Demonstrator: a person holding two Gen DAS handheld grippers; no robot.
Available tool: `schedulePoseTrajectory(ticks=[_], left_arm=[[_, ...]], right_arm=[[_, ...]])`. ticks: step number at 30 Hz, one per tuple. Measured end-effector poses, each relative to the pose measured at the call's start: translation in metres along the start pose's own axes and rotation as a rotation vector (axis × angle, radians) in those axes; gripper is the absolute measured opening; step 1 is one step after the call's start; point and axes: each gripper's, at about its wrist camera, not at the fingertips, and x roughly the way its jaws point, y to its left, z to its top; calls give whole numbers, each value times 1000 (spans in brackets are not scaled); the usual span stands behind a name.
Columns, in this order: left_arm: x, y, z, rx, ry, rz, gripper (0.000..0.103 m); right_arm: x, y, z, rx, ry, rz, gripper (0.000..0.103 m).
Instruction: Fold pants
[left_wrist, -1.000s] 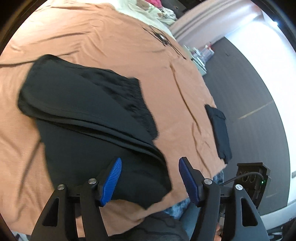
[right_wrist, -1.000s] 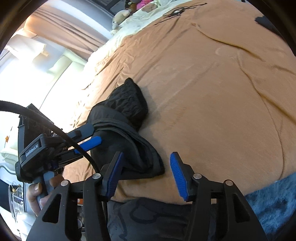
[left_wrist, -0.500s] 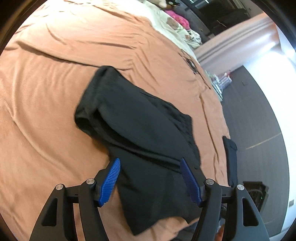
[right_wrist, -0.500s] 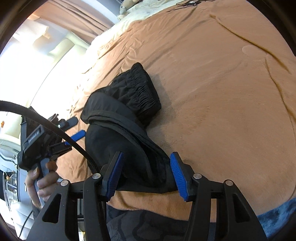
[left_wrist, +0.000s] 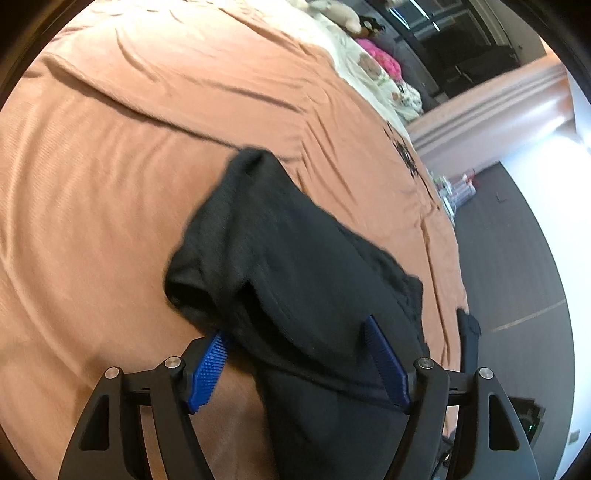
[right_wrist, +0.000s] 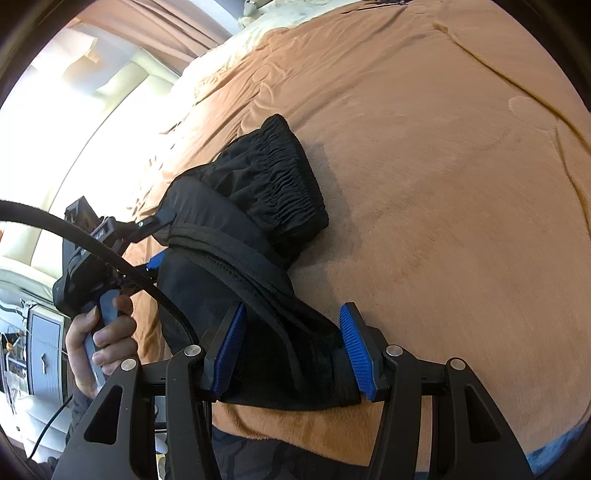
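The black pants (left_wrist: 295, 266) lie partly folded on the orange-brown bedspread (left_wrist: 110, 166), elastic waistband (right_wrist: 280, 177) away from me in the right wrist view. My left gripper (left_wrist: 295, 369) is open, its blue pads either side of the folded fabric's near part, the cloth draped over the gap. My right gripper (right_wrist: 291, 350) is open around the pants' near end (right_wrist: 280, 354) by the bed's front edge. The left gripper also shows in the right wrist view (right_wrist: 159, 240), at the pants' left side.
A small black item (left_wrist: 469, 332) lies at the bed's right edge. Pillows and plush toys (left_wrist: 376, 62) sit at the head of the bed. Dark floor (left_wrist: 517, 258) lies to the right. A drawer unit (right_wrist: 40, 354) stands far left in the right wrist view.
Both grippers have moved in toward the pants; the cloth now lies between each pair of open pads. The pants fill more of both views.
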Motion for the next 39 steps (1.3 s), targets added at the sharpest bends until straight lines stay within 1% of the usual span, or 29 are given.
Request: schedulePoseTrajectory(ticks=[3, 5, 6, 7, 8, 9, 11, 12, 13, 14, 15, 17, 19, 20, 22, 27, 31, 37, 39], left_arm=[[-10, 3, 15, -3, -51, 7, 74], [-11, 0, 24, 11, -64, -18, 70], [-11, -3, 30, 27, -63, -19, 67], [-10, -6, 34, 41, -60, -7, 59], [-10, -9, 38, 56, -57, 0, 49], [-11, -14, 41, 73, -57, 4, 43], [-13, -23, 45, 109, -59, 3, 18], [-13, -28, 48, 125, -60, -1, 13], [-14, -33, 50, 136, -61, -5, 10], [-14, -37, 52, 139, -63, -11, 10], [-14, -41, 54, 143, -65, -20, 9], [-15, -50, 59, 158, -72, -23, 9], [-14, -60, 66, 179, -80, -27, 9], [-14, -64, 69, 185, -81, -29, 9], [-11, -74, 75, 202, -83, -31, 9], [9, -98, 87, 247, -61, -22, 9], [28, -109, 90, 271, -35, -12, 9], [57, -123, 91, 285, 13, -24, 9], [67, -128, 91, 289, 34, -6, 11]], right_arm=[[2, 2, 0, -19, 3, 2, 51], [4, 3, 0, -24, 5, 5, 51], [4, 3, 0, -27, 6, 6, 51], [5, 3, 0, -29, 6, 5, 51], [5, 3, 0, -32, 6, 7, 51], [6, 3, 1, -31, 5, 12, 51], [5, 2, 1, -26, -3, 23, 51], [4, 2, 0, -27, -12, 24, 51], [3, 2, -1, -31, -16, 24, 43], [2, 2, -2, -36, -16, 27, 34], [2, 2, -3, -41, -16, 29, 30], [-1, 4, -5, -58, -24, 37, 19], [-3, 6, -7, -77, -29, 47, 11], [-4, 6, -8, -84, -32, 51, 9], [-5, 7, -10, -97, -36, 54, 6], [-8, 6, -14, -103, -42, 86, 5], [-10, 1, -15, -90, -43, 100, 5], [-14, -10, -15, -53, -47, 112, 5], [-14, -13, -16, -43, -42, 115, 5]])
